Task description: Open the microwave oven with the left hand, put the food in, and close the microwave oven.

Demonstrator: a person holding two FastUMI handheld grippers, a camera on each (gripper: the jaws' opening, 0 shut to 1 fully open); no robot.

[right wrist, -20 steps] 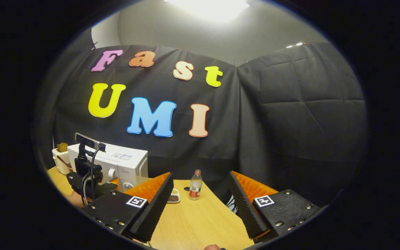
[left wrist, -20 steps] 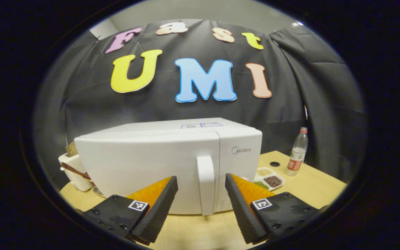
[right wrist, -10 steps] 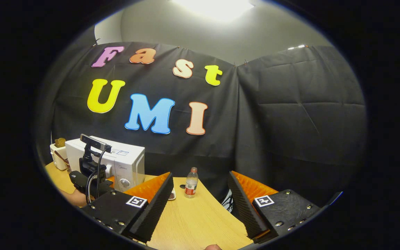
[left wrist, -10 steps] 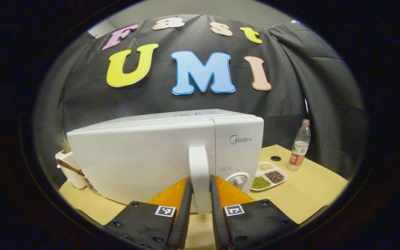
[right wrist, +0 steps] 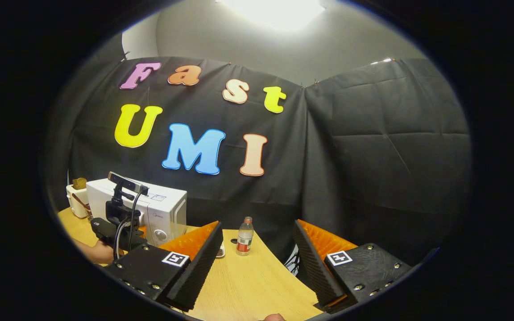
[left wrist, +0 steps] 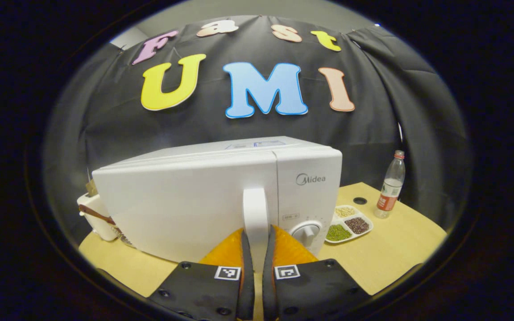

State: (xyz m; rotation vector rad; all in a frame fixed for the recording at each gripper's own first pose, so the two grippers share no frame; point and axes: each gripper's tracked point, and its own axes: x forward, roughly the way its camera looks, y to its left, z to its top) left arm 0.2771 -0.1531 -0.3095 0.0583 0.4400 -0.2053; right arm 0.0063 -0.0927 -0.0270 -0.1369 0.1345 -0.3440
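A white microwave [left wrist: 185, 200] stands on the wooden table [left wrist: 400, 243], its front facing me. My left gripper [left wrist: 256, 234] is shut on its upright white door handle [left wrist: 255, 207], one finger on each side. To the right of the microwave lies a white divided tray of beans and grains [left wrist: 349, 221]. In the right gripper view, my right gripper [right wrist: 258, 225] hovers open above the table [right wrist: 248, 281] with nothing between its fingers. The microwave [right wrist: 165, 209] stands far to its left, with the left gripper [right wrist: 116, 229] and a hand [right wrist: 98, 253] in front of it.
A plastic bottle with a red label [left wrist: 388, 187] stands at the table's right rear, also seen as the bottle [right wrist: 244, 236] ahead of my right gripper. A white container with brown items [left wrist: 95, 214] sits left of the microwave. Black cloth walls the booth behind.
My left gripper, open on either side of the handle a second ago, has moved in and shut on it. The right gripper has stayed open and barely shifted.
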